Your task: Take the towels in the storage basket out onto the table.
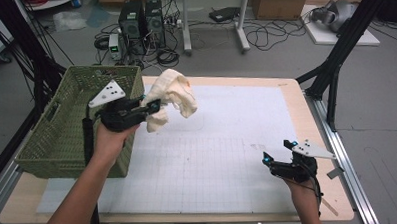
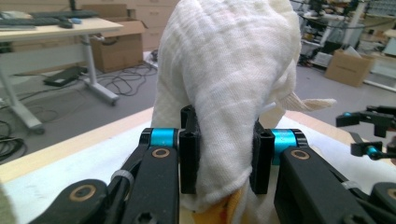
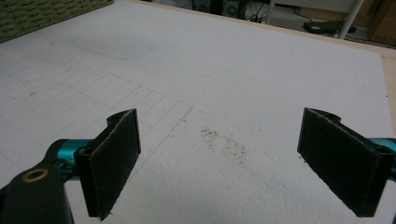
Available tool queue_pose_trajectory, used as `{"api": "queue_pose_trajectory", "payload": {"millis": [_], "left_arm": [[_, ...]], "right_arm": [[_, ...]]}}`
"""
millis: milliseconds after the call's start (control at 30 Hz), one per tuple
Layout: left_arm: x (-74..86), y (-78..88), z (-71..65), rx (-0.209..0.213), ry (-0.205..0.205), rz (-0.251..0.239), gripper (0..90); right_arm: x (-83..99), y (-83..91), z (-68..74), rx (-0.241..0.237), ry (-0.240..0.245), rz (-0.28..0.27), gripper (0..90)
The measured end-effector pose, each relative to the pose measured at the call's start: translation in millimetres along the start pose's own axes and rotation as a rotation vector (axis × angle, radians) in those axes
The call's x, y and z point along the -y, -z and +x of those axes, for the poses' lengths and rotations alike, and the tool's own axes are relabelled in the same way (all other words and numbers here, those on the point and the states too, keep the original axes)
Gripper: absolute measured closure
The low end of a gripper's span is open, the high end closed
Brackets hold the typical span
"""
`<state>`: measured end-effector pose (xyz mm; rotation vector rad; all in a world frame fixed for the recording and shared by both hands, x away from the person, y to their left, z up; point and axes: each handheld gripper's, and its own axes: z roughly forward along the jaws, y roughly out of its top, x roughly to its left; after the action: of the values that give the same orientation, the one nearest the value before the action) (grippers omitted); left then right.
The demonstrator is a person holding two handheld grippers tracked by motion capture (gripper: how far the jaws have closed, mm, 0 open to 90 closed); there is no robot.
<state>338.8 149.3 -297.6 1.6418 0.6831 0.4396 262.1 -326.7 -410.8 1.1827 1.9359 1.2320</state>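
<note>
Left of centre in the high view, the left gripper [image 1: 154, 106] pinches a cream cloth [image 1: 173, 95] aloft, just right of the green basket [image 1: 62, 132], probably its destination. Lower right, the right gripper [image 1: 275, 152] rests spread and holds nothing.

This is looking like a robotics lab or research workspace. Two desktop computer towers [image 1: 142, 21] are standing on the grey floor amid tangled cables [image 1: 264, 37], cardboard boxes [image 1: 279, 3] are sitting by adjustable desk legs [image 1: 242, 20], and black rig struts [image 1: 341, 42] are framing a counter [image 1: 307, 118] that is carrying a gridded white mat [image 1: 228, 156].
</note>
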Motion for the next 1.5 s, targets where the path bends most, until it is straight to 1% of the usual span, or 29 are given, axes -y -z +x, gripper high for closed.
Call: {"api": "queue_pose_trajectory", "payload": {"millis": [33,267,367,433,500,633,733,800,867,1000,1067,1100,1200,1300,1367,1467,1500], "left_arm": [[2.7,-5.2,-2.8,0.011,0.002,0.005,71.6],[19.0,-34.2,-18.4,0.053,0.004,0.044,71.5],[27.5,-48.9,-25.9,0.069,-0.013,0.073,71.3],[34.1,-59.8,-30.0,0.087,-0.016,0.096,71.1],[40.2,-68.3,-33.8,0.096,-0.015,0.097,71.1],[52.0,-83.9,-39.3,0.106,-0.012,0.128,71.1],[61.0,-94.7,-41.3,0.111,-0.014,0.162,71.0],[67.4,-101.7,-43.4,0.102,-0.014,0.170,71.0],[72.3,-107.5,-43.6,0.101,-0.012,0.194,70.7],[87.1,-121.4,-43.9,0.105,0.005,0.249,70.0],[93.9,-127.7,-44.2,0.107,0.007,0.290,69.4],[96.8,-130.7,-43.8,0.107,-0.003,0.310,69.1],[103.9,-138.3,-42.7,0.091,-0.005,0.344,67.4],[110.0,-142.5,-37.1,0.059,0.014,0.378,63.3],[112.5,-142.6,-30.3,0.021,0.029,0.393,57.6],[111.6,-139.7,-23.4,-0.025,0.051,0.383,45.9],[110.5,-138.0,-21.9,-0.034,0.055,0.376,43.8]], "right_arm": [[0.1,-0.3,-0.1,-0.001,0.002,-0.001,12.5],[-0.1,0.2,0.4,-0.002,-0.002,0.001,12.5],[0.1,-0.3,-0.5,0.000,0.005,-0.002,12.5],[0.1,-0.1,-0.6,0.000,0.002,-0.003,12.5],[0.1,0.1,-0.8,0.000,0.002,-0.004,12.5],[0.2,0.2,-0.7,0.000,-0.002,-0.003,12.5],[0.4,0.1,-1.1,0.000,-0.002,-0.005,12.5],[0.6,0.3,-1.2,-0.001,-0.004,-0.004,12.5],[0.8,0.4,-1.5,0.001,-0.003,-0.002,12.5],[1.3,-0.1,-1.9,0.000,-0.005,0.001,12.5],[1.4,-0.1,-1.9,0.000,-0.006,0.000,12.5],[1.4,-0.2,-1.9,0.000,-0.006,-0.001,12.5],[1.6,-0.5,-1.8,-0.002,-0.005,0.002,12.5],[1.6,-0.7,-1.5,-0.003,-0.004,0.003,12.5],[1.9,-0.9,-1.4,-0.004,-0.007,0.003,12.5],[2.4,-0.8,-1.9,-0.003,-0.007,0.004,12.5],[2.5,-0.8,-2.0,-0.003,-0.006,0.004,12.5]]}}
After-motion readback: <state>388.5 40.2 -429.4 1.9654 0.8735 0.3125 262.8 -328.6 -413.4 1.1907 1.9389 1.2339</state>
